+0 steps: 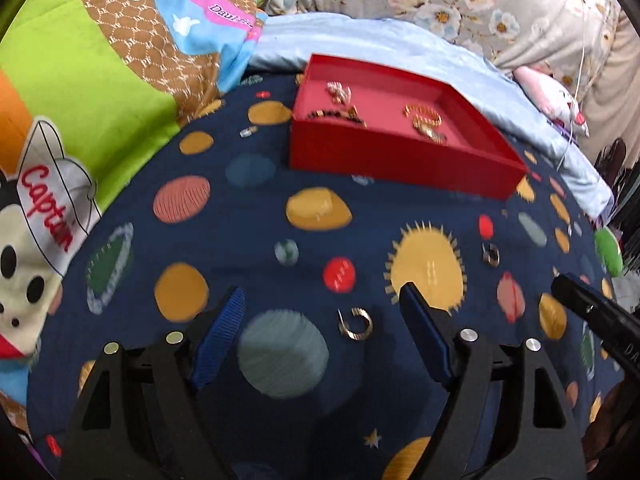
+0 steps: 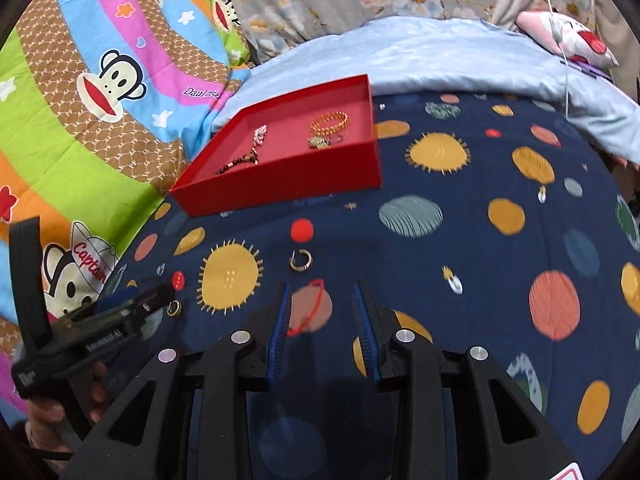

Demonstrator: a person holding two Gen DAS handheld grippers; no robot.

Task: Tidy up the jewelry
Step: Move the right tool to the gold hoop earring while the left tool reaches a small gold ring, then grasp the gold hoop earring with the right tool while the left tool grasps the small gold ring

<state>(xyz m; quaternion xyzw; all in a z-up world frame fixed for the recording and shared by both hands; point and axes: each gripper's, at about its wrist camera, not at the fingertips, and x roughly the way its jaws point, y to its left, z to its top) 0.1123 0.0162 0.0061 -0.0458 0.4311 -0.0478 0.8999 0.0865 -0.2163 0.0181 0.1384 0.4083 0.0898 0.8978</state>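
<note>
The left gripper [image 1: 320,300] stands wide open and empty, a gold hoop earring [image 1: 356,323] lying on the planet-print sheet [image 1: 256,216] directly between its fingers. The right gripper [image 2: 320,292], also open and empty, faces a second hoop earring [image 2: 301,260] just ahead. The red tray [image 1: 400,156], holding several pieces, sits well beyond.

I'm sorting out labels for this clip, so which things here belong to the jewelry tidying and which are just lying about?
Part of the job:
red tray
gold bracelet and bead bracelet in the tray
hoop earring between the open left claw fingers
second hoop earring ahead of the open right claw

Just lying about:
planet bedspread
cartoon quilt
pink pillow
</note>
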